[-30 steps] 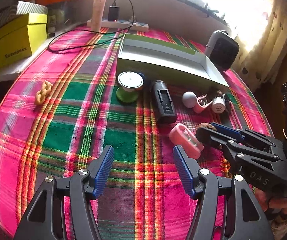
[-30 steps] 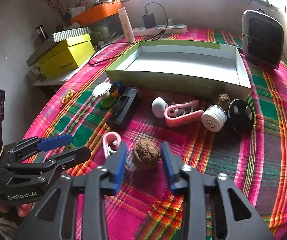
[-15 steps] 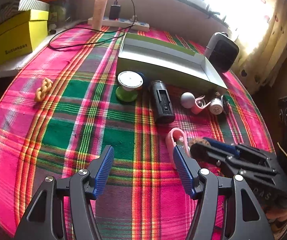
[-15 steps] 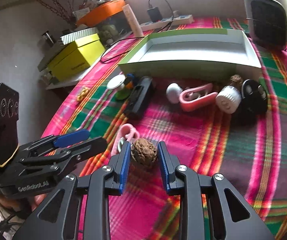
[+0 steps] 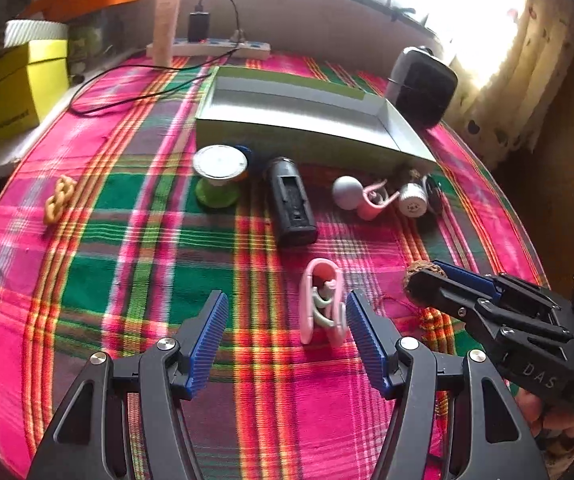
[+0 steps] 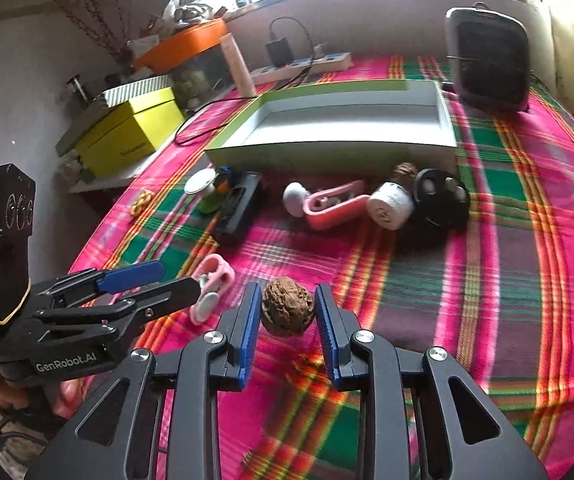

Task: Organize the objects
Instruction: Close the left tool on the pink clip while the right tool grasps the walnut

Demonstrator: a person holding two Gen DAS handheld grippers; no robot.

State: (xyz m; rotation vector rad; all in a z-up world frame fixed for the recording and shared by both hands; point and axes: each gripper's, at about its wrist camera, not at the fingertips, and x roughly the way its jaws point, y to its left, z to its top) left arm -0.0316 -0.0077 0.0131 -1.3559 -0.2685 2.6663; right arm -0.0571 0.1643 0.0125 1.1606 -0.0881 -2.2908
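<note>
Pink-green plaid tablecloth (image 6: 487, 264), brown walnut (image 6: 287, 310), yellow box (image 6: 127, 136), seemingly grey-lined tray (image 6: 327, 148)

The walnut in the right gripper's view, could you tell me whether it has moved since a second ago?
Yes. The walnut, clamped in the right gripper, has been carried back from the tray, and the pink clip now lies farther ahead of it.

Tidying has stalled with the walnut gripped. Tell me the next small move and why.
Probably carry the walnut to the open tray: the right gripper is shut on it, the tray looks empty, and the left gripper is open and holds nothing.
</note>
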